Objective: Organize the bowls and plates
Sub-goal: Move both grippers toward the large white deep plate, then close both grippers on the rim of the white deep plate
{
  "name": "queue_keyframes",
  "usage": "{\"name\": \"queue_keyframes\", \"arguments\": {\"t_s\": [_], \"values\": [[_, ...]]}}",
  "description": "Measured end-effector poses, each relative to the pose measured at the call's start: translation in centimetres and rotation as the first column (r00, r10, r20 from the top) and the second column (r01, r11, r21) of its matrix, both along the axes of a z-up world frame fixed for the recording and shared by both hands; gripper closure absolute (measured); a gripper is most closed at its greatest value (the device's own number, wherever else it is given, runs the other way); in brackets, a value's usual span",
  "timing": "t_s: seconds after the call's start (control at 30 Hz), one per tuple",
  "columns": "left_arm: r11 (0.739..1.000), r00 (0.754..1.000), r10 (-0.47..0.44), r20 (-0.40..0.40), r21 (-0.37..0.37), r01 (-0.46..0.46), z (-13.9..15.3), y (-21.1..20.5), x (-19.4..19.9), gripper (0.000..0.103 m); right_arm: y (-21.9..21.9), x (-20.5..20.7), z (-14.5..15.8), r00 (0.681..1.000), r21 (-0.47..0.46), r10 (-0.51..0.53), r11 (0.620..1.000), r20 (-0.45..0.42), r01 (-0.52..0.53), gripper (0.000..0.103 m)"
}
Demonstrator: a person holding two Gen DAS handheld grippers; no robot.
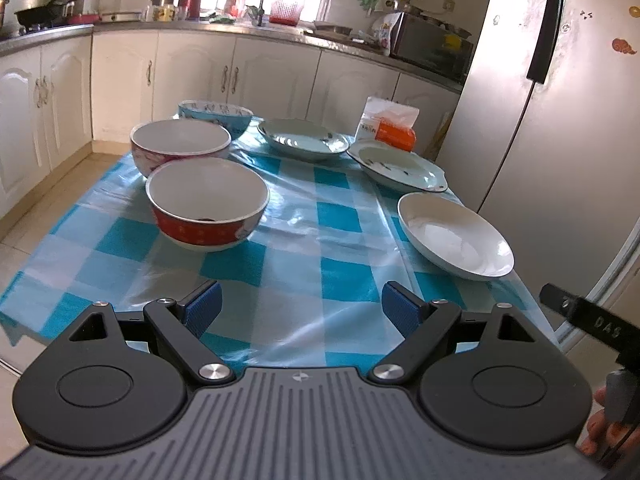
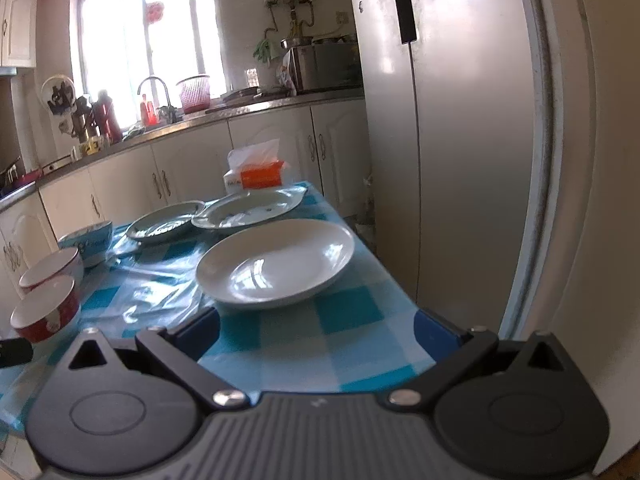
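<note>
Three bowls stand in a row on the table's left side: a red bowl (image 1: 207, 204) (image 2: 45, 314) nearest, a pink-patterned bowl (image 1: 181, 145) (image 2: 52, 268) behind it, a blue bowl (image 1: 215, 115) (image 2: 89, 240) farthest. On the right lie a plain white plate (image 1: 455, 235) (image 2: 276, 264), an oval patterned plate (image 1: 398, 165) (image 2: 249, 208) and a round patterned plate (image 1: 303, 138) (image 2: 165, 222). My left gripper (image 1: 301, 310) hovers open above the near table edge, holding nothing. My right gripper (image 2: 320, 330) is open just short of the white plate, holding nothing.
The blue-checked plastic tablecloth (image 1: 312, 240) covers the table. A tissue pack (image 1: 390, 124) (image 2: 256, 172) sits at the far end. A tall fridge (image 1: 552, 100) (image 2: 460, 120) stands close along the right edge. Cabinets (image 1: 192, 72) and a cluttered counter run behind.
</note>
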State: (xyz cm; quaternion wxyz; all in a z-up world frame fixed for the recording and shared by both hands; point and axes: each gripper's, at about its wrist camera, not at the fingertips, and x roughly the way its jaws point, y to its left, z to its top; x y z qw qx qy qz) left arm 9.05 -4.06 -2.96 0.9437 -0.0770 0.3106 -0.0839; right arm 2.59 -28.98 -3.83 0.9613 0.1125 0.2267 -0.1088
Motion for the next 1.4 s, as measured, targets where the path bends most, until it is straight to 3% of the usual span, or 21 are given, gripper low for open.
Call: {"name": "queue_keyframes", "arguments": {"t_s": [0.33,0.67,0.87,1.0,1.13,1.4], "values": [[1.0,1.0,-0.01,-0.027,0.0,0.01,-1.7,-0.7,3.4,0.0,-3.1,2.6,-0.3,1.0,0.059,-0.01,0.998,0.011,0.009,0.001],[0.995,0.996,0.09,0.027,-0.038,-0.089,0.7,3.8,5.3,0.0,-2.1,6.8,1.0,0.991,0.138,0.131,0.982,-0.017,-0.127,0.001],[0.989,0.988,0.146,0.054,-0.046,-0.144,1.8,6.1,6.2,0.0,-2.6,8.4,0.5,0.991,0.163,0.122,0.98,-0.05,-0.113,0.001],[0.991,0.99,0.126,0.056,-0.055,-0.123,1.6,5.4,6.6,0.0,-4.1,8.4,0.0,0.995,0.179,0.053,0.983,-0.08,-0.038,0.001],[0.994,0.995,0.09,0.041,-0.072,-0.087,1.1,4.0,6.7,0.0,-5.3,8.1,0.0,0.997,0.172,0.037,0.985,-0.073,-0.024,0.001],[0.999,0.999,0.006,0.052,-0.036,-0.004,1.7,-0.1,7.1,0.0,-6.8,7.7,0.7,0.998,0.201,0.046,0.979,-0.045,-0.036,0.001]]}}
